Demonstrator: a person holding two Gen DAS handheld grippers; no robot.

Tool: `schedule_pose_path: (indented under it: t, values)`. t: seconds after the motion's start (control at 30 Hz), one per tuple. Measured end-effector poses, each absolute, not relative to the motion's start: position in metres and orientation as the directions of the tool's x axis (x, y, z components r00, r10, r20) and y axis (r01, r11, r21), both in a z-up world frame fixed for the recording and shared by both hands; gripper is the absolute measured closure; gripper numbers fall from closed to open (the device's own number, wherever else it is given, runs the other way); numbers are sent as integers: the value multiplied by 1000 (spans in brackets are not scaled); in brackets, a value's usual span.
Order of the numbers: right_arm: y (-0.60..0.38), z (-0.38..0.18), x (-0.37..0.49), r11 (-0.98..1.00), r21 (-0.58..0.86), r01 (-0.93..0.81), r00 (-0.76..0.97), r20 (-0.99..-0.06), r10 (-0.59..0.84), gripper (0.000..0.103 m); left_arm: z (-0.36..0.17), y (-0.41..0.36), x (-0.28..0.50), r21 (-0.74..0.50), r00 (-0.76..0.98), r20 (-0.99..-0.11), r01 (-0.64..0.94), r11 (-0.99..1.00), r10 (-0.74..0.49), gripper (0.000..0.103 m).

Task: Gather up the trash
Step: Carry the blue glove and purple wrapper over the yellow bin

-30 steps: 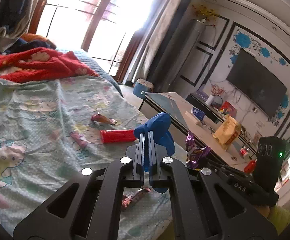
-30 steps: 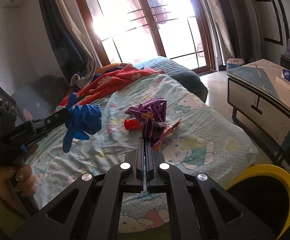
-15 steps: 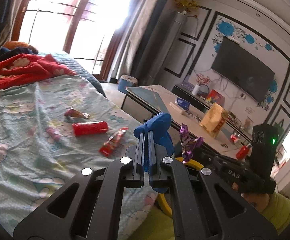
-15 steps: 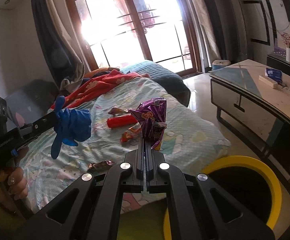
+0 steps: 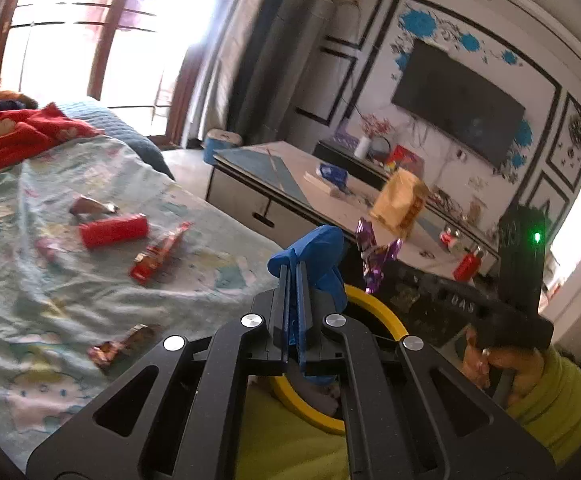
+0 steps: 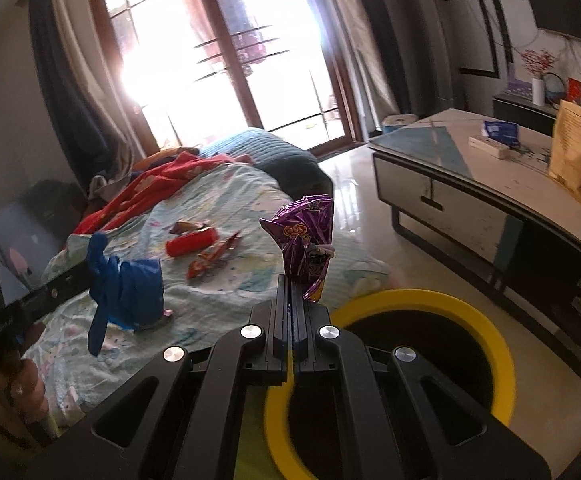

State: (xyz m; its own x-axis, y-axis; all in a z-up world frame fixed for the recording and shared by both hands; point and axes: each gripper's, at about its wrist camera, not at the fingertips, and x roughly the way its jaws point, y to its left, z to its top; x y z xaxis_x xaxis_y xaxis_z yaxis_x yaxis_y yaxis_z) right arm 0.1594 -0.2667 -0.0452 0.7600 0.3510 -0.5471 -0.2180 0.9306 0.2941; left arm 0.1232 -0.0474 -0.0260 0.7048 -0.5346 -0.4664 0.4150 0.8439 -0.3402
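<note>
My left gripper is shut on a crumpled blue glove, which hangs beside the bed's edge, near the yellow-rimmed bin. My right gripper is shut on a purple foil snack wrapper, held above the near rim of the same bin. In the right wrist view the blue glove and the left gripper show at the left. On the bed lie a red tube, a red wrapper, a brown wrapper and a small foil piece.
The bed with a cartoon sheet fills the left; a red blanket lies at its head. A low table with a yellow bag stands right of the bin. A person's hand in a green sleeve grips the right handle.
Both grippers have swung from over the bed toward the bin, still holding the glove and the purple wrapper. The yellow rim has come fully into view under the right gripper.
</note>
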Motion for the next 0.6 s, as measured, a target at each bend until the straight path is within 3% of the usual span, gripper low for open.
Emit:
schedule_pose_path:
  t: [0.6]
  values:
    - [-330,-76,144,942,326,-82,741,-612,277,101,-59,-128,129,-298,575,-563,528,795,-593,103]
